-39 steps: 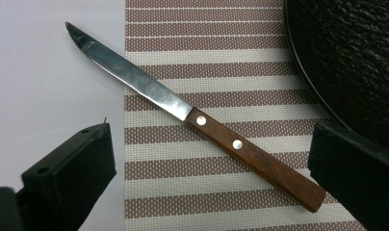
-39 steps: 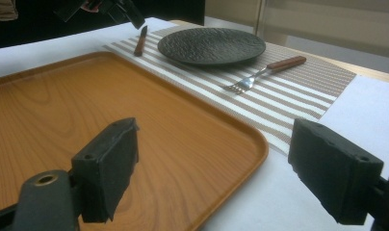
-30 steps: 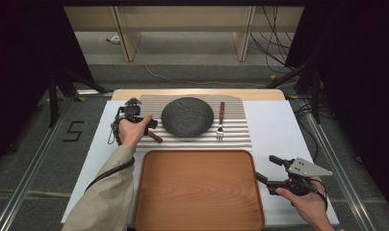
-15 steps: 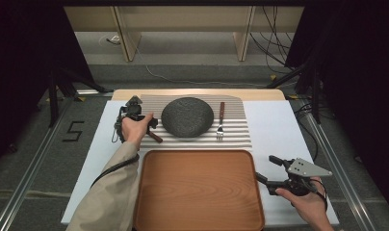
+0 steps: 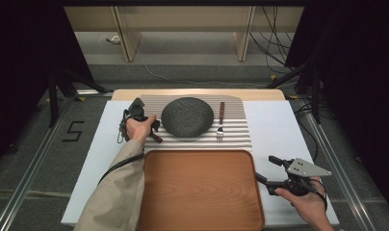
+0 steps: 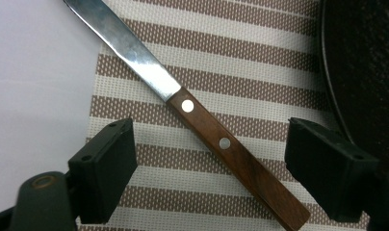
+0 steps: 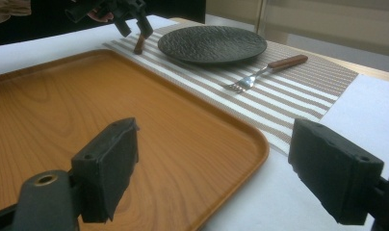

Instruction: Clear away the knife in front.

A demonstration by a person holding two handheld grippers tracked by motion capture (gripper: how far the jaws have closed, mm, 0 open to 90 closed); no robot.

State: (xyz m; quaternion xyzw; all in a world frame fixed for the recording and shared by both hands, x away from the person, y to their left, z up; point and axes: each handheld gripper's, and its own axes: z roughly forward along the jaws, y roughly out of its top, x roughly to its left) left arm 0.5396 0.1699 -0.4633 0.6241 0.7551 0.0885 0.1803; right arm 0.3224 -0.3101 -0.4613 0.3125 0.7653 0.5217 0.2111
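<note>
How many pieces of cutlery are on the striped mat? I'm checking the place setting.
2. A knife lies left of the dark plate, between the left hand-held gripper's open jaws; a fork lies right of the plate. None looks hidden.

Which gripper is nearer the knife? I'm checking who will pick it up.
Left. The left gripper hangs right over the knife, its jaws astride the wooden handle and just now closing. The right gripper waits beside the tray, far off.

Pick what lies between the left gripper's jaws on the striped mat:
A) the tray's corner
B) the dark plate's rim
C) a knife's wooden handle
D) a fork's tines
C: in the left gripper view, the knife lies on the striped mat with its riveted wooden handle between the left gripper's jaws, which have just been closing but do not yet touch it.
</note>
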